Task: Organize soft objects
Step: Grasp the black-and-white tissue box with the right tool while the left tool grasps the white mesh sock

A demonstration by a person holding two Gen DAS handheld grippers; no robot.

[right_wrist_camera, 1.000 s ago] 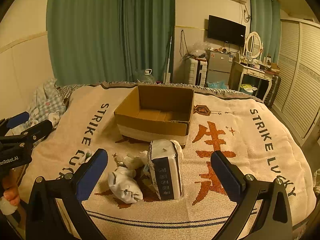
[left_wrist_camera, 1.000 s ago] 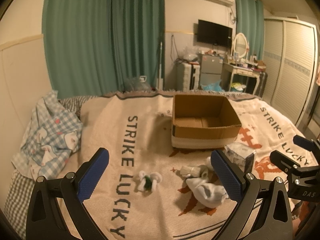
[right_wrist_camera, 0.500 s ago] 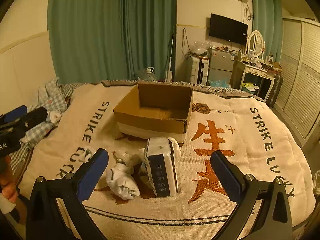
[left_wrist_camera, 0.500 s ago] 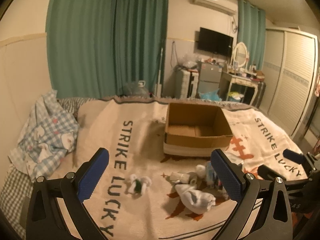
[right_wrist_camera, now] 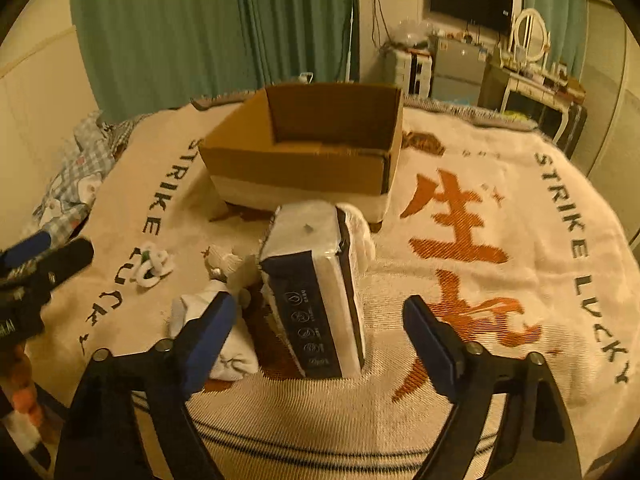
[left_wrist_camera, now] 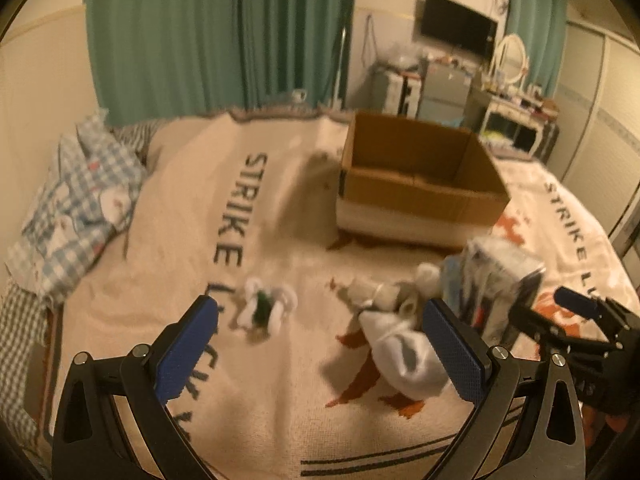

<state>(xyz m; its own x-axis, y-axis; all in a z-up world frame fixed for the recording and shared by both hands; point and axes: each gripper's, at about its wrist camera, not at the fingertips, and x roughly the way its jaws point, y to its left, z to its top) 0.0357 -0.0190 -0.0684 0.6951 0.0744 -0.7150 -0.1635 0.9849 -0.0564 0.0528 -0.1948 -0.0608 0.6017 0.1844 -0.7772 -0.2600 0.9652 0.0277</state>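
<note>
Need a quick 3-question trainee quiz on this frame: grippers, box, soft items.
1. True or false: the cardboard box already holds a sock.
2. Which gripper is lined up on the wrapped tissue pack? A) left gripper B) right gripper
3. Fill in: the white sock bundle lies on the ____.

Key: 1 false, it looks empty; 2 B, jaws open either side; 3 blanket.

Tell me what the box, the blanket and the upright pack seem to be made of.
Box: brown corrugated cardboard, matte, with folded flaps and a pale band along its base.
Blanket: woven textile; ribbed weave and woven-in lettering.
Pack: probably a soft bundle in glossy plastic film, since its white top shines; contents cannot be told.
</note>
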